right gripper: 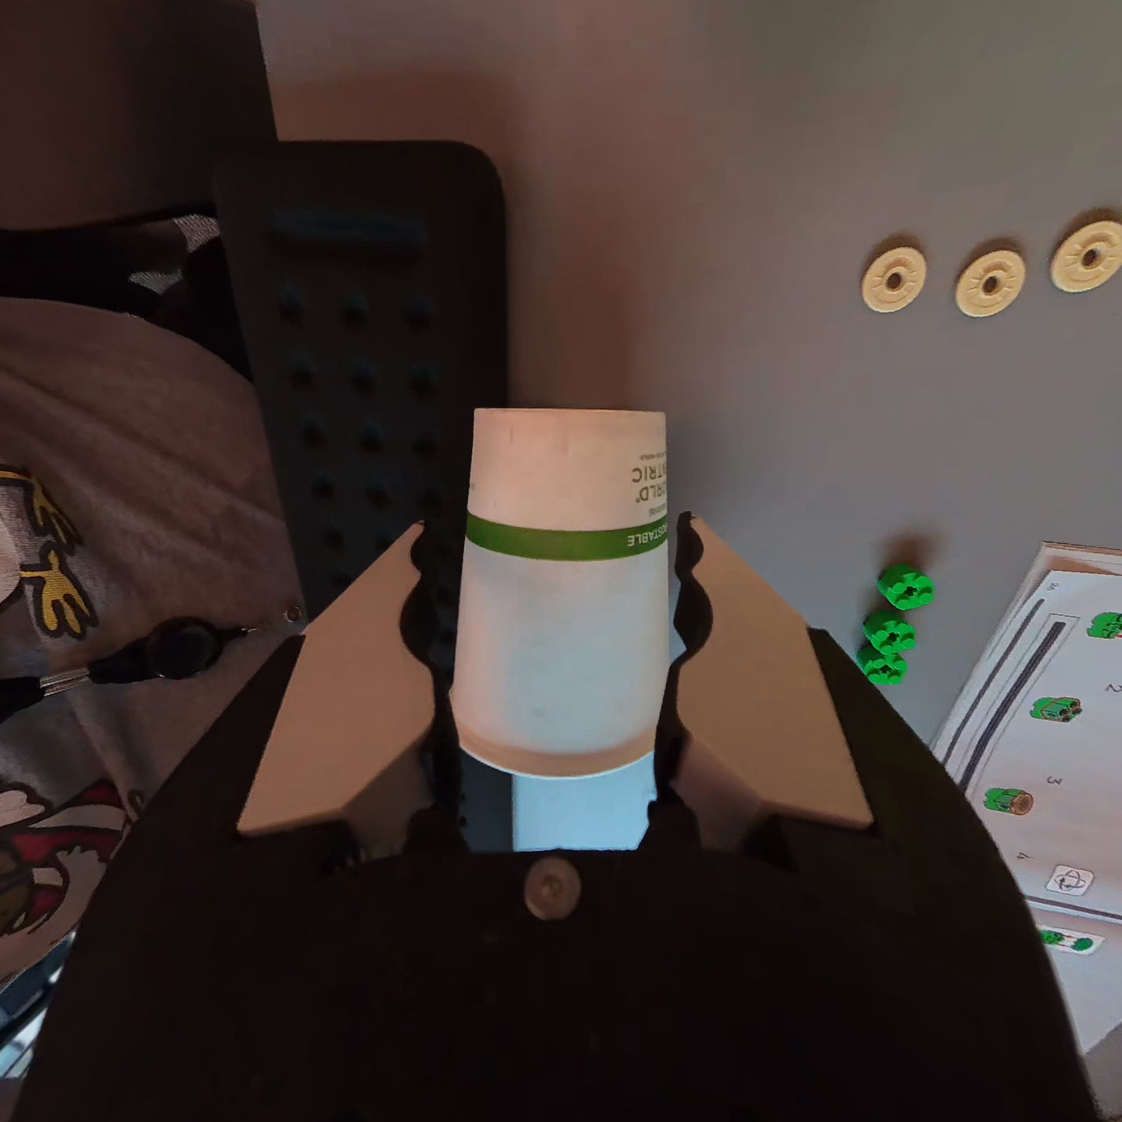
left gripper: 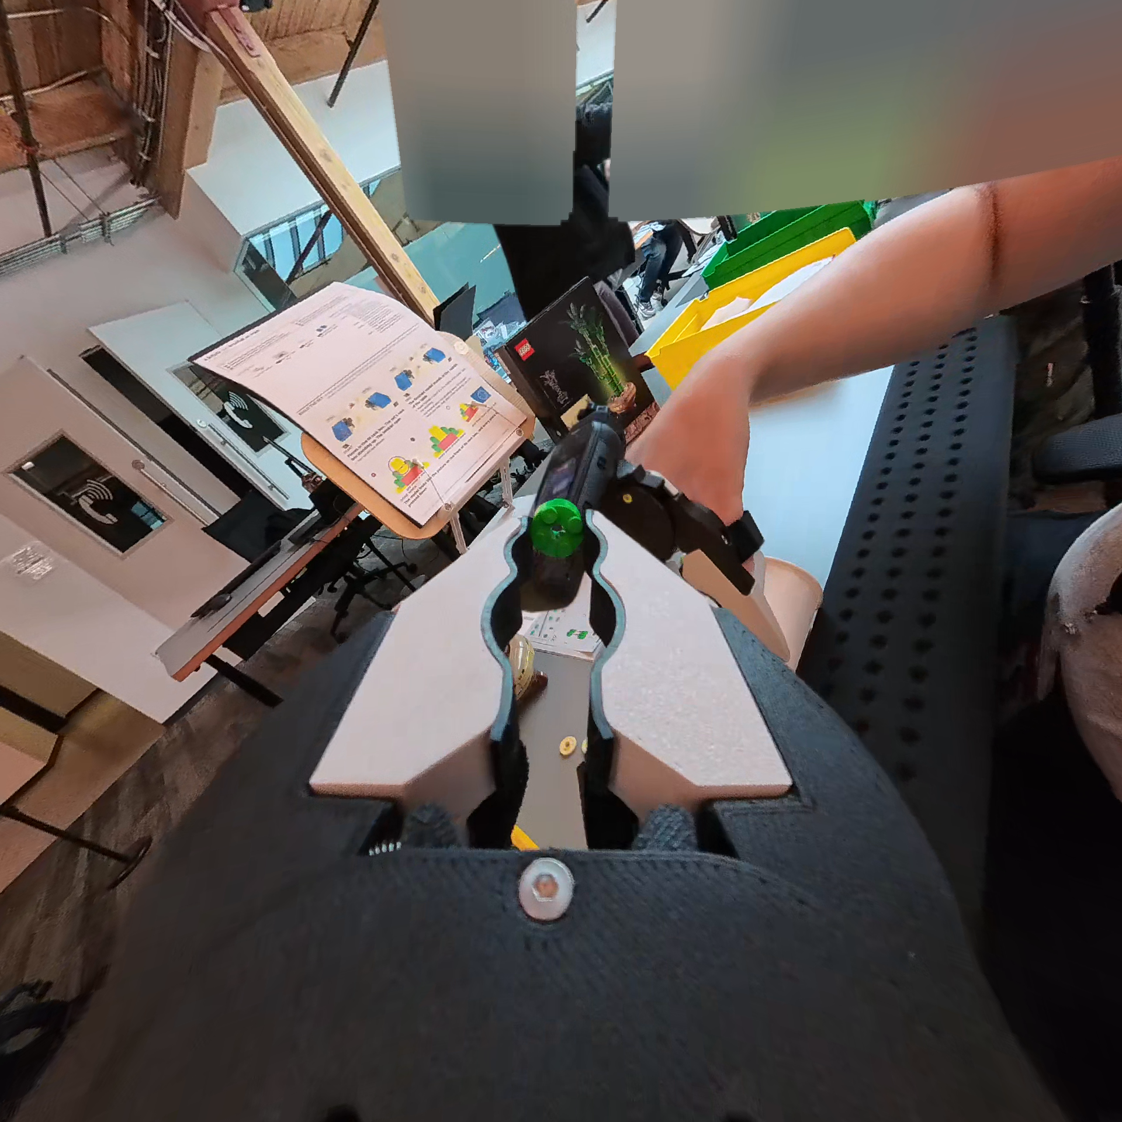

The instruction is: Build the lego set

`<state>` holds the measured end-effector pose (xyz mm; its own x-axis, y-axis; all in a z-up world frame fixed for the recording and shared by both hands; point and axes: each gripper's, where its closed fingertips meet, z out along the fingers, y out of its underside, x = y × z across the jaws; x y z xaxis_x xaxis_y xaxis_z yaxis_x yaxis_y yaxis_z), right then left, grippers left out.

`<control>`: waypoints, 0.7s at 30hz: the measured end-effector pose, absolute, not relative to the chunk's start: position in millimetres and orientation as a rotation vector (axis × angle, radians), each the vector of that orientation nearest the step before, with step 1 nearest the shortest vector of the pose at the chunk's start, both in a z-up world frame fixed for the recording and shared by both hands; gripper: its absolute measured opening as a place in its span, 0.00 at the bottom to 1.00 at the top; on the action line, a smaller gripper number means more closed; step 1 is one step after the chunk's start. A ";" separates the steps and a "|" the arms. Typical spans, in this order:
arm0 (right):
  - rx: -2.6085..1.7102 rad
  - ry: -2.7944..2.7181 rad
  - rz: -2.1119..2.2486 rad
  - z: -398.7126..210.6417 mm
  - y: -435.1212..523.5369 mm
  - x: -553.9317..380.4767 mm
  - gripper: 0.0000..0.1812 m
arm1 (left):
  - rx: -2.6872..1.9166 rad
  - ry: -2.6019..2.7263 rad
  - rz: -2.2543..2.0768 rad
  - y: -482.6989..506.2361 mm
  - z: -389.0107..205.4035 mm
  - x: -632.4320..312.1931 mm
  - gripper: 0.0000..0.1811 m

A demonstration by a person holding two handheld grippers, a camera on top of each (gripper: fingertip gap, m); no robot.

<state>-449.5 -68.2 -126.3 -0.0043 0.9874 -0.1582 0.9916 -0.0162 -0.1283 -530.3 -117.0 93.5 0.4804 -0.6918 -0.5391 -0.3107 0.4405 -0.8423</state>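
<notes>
The left gripper (left gripper: pixel 557 534) is pinched on a round green lego brick (left gripper: pixel 557 527) at its fingertips, lifted clear of the table (left gripper: pixel 807 461) with the studs facing the camera. The right gripper (right gripper: pixel 549 607) clasps an upturned white paper cup (right gripper: pixel 561 583) with a green band, its fingers set wide against the cup's sides, low over the grey table. Beside it lie three more green round bricks (right gripper: pixel 889 625) in a close row, three tan round plates (right gripper: pixel 989 282) farther off, and the open instruction booklet (right gripper: pixel 1044 759) at the table's edge. A second instruction sheet (left gripper: pixel 376 394) sits on a stand, next to the set's dark box (left gripper: pixel 571 358). Judging from this, the step in hand is stacking the green stalk segments, with one picked and waiting. The next move probably calls for putting the cup aside to free the right gripper, then bringing the held brick down squarely onto a mate, studs aligned, and pressing without letting it twist in the grip.
</notes>
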 end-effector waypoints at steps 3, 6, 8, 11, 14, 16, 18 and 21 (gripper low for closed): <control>2.173 2.180 -0.274 -133.7 -70.0 -447.1 0.44 | -1.148 1.092 -0.309 -117.1 91.3 -532.0 0.08; 2.155 2.189 -0.238 -138.1 -69.5 -445.1 0.39 | -1.158 1.095 -0.309 -116.2 88.9 -531.1 0.08; 2.162 2.191 -0.259 -137.2 -69.6 -446.8 0.39 | -1.159 1.100 -0.311 -115.8 87.5 -529.4 0.08; 2.180 2.198 -0.292 -134.2 -68.2 -449.2 0.39 | -1.161 1.105 -0.317 -114.8 86.0 -526.5 0.08; 2.214 2.199 -0.410 -125.2 -68.1 -456.3 0.39 | -1.162 1.108 -0.324 -113.0 85.2 -523.2 0.08; 2.251 2.190 -0.550 -114.4 -66.3 -463.5 0.39 | -1.162 1.110 -0.329 -112.5 85.0 -520.8 0.08; 2.300 2.161 -0.721 -101.1 -61.8 -470.5 0.39 | -1.160 1.113 -0.333 -112.7 85.3 -518.4 0.08; 2.382 2.126 -0.976 -76.5 -48.9 -475.1 0.39 | -1.156 1.120 -0.343 -113.6 86.0 -514.8 0.08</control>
